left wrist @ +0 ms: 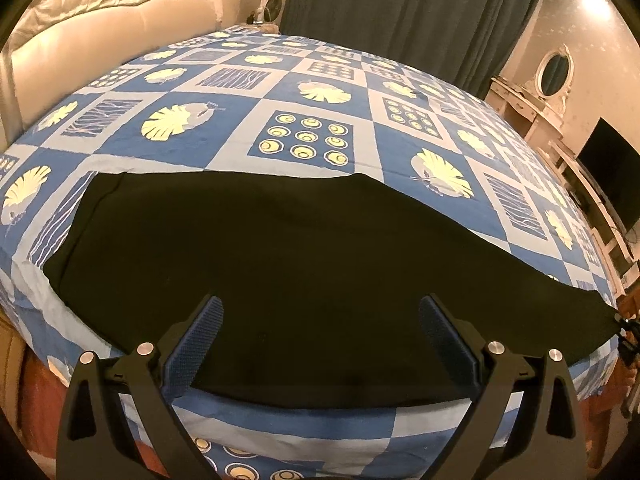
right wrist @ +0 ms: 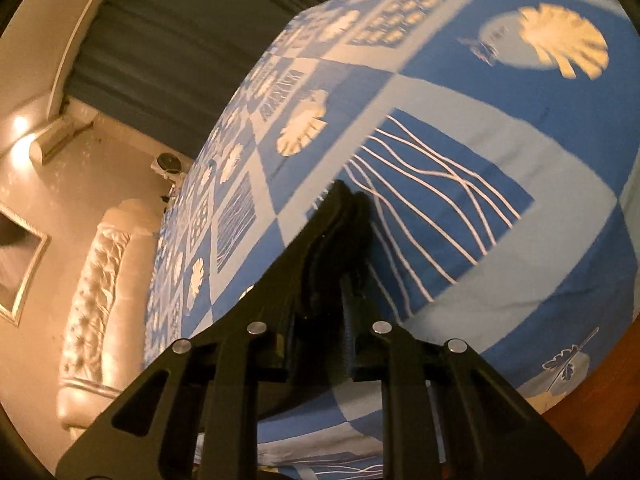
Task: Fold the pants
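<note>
Black pants [left wrist: 280, 264] lie spread flat across the near part of a bed with a blue patterned sheet [left wrist: 304, 92]. My left gripper [left wrist: 320, 320] is open and empty, hovering over the near middle of the pants. In the left wrist view the right gripper [left wrist: 626, 332] shows at the far right end of the pants. In the right wrist view my right gripper [right wrist: 348, 200] is shut on a fold of the black pants [right wrist: 320, 280], held between the fingers above the sheet [right wrist: 500, 152]. The view is tilted.
A cream tufted headboard [left wrist: 120, 12] stands at the left end of the bed. Dark curtains [left wrist: 400, 4] hang behind it. A white dresser with an oval mirror [left wrist: 554, 72] and a dark screen [left wrist: 612, 176] stand along the right wall.
</note>
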`<action>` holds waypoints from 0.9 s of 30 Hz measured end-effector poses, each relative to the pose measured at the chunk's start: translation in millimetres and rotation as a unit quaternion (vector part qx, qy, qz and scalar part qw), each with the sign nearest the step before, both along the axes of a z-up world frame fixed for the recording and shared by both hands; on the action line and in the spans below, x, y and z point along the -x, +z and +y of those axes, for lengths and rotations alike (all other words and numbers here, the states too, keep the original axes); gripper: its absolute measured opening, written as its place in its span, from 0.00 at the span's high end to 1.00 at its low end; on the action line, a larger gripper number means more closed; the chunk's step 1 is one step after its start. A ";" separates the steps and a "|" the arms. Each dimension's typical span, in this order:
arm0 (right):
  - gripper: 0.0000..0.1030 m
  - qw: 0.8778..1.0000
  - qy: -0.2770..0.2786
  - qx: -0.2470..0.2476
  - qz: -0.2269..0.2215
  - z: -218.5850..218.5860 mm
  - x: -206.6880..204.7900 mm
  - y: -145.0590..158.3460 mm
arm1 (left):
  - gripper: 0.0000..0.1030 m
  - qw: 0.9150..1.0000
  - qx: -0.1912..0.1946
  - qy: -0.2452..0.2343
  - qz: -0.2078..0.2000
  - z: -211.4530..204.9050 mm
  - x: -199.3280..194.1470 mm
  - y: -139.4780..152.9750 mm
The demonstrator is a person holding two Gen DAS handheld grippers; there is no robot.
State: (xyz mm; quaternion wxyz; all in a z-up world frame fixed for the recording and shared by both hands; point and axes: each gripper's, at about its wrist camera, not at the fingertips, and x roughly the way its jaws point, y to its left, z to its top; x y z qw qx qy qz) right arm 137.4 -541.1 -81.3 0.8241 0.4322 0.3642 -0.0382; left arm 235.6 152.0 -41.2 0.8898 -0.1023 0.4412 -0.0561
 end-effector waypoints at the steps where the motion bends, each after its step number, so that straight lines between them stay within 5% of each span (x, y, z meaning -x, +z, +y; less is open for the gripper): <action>1: 0.83 1.000 0.004 0.003 -0.002 2.1 0.4 2.5 | 0.05 1.000 0.002 0.001 0.001 1.0 -0.1 -0.3; 14: 0.84 0.989 0.110 0.082 -0.062 105.9 -33.2 71.0 | 0.05 1.000 -0.006 -0.002 0.003 -0.2 -2.7 -1.3; 27: 0.84 0.972 0.193 0.118 -0.061 212.6 -62.5 76.3 | 0.05 1.000 -0.004 0.009 0.009 2.2 -4.1 -4.0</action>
